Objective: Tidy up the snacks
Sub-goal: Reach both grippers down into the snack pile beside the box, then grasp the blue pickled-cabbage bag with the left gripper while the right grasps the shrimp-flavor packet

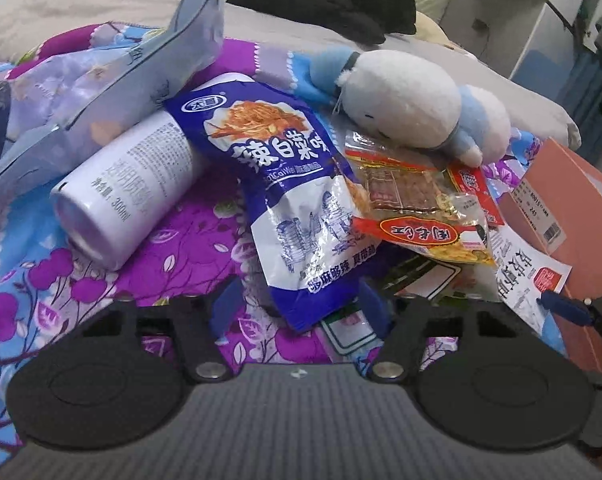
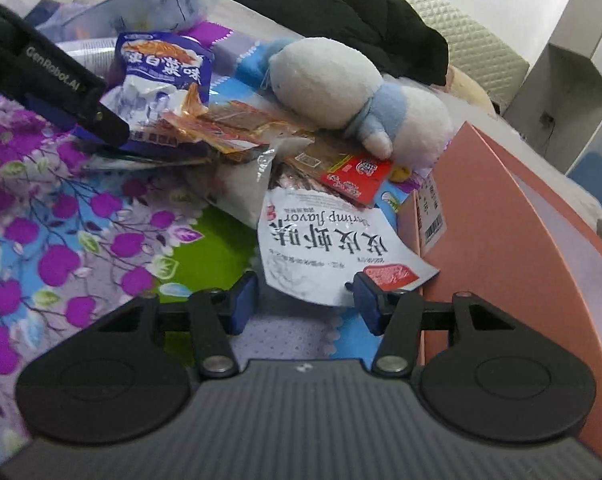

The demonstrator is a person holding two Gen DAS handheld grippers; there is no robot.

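The snack pile lies on the bedspread (image 1: 173, 248). At its left a can (image 1: 129, 188) lies on its side, with a large pouch (image 1: 133, 68) propped over it. Right of the can, the cabbage snack bag (image 1: 289, 184) overlaps the dried tofu packet (image 1: 413, 204). A plush toy (image 1: 413, 100) lies behind the packet. The shrimp snack bag (image 2: 329, 248) lies in front, against the box (image 2: 501, 248) at the right.

Glossy crinkled plastic forms the blue snack pouch (image 1: 301, 200) and shrimp packet (image 2: 325, 248); the plush toy (image 1: 413, 100) looks fuzzy (soft cloth), the floral bedspread (image 1: 181, 248) matt, the pink box (image 2: 501, 220) smooth card.
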